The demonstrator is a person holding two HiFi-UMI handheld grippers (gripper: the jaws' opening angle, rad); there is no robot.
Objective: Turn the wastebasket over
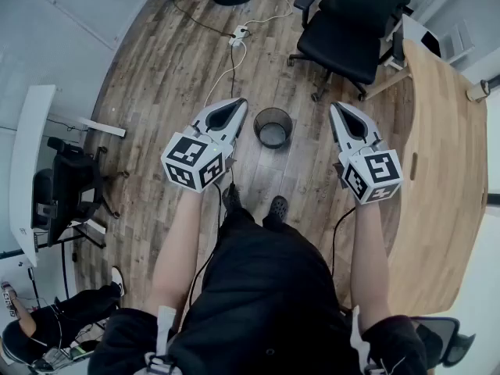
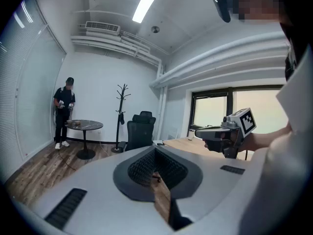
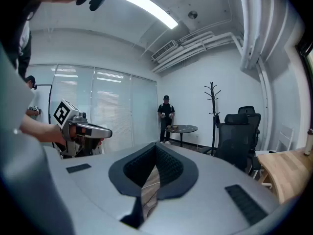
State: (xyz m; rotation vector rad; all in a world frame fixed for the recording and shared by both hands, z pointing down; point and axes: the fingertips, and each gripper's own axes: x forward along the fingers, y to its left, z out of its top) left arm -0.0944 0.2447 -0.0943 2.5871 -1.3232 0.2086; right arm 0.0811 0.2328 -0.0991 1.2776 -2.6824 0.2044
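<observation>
Your left gripper (image 1: 237, 106) and right gripper (image 1: 337, 108) are held out ahead of you at about the same height, both tipped slightly downward. Each has its jaws pressed together, with nothing caught between the ribbed black pads.

The dark round mesh wastebasket (image 1: 256, 123) stands upright, mouth up, on the brown wood-plank floor (image 1: 172, 76). In the head view it sits between the two gripper tips, touched by neither, just ahead of your dark shoes (image 1: 277, 207). Its inner bottom looks pale, and you cannot tell from here whether anything lies in it.

Neither gripper view shows the wastebasket. The grey gripper bodies fill the lower half of each, and only a narrow sliver of floor shows through the slit beneath the closed pads. Each gripper view does catch the other gripper off to the side, with its marker cube facing the camera.

Beyond the wastebasket stands a black office chair (image 1: 344, 30), its back cut off by the top edge of the head view. The curved pale wooden table (image 1: 445, 170) on your right runs out of frame. A white power strip (image 1: 238, 32) lies on the floor with cables trailing from it.

By the far wall a person in dark clothes (image 2: 63, 111) stands beside a small round dark table (image 2: 84, 125). What that person holds is too small to make out.
</observation>
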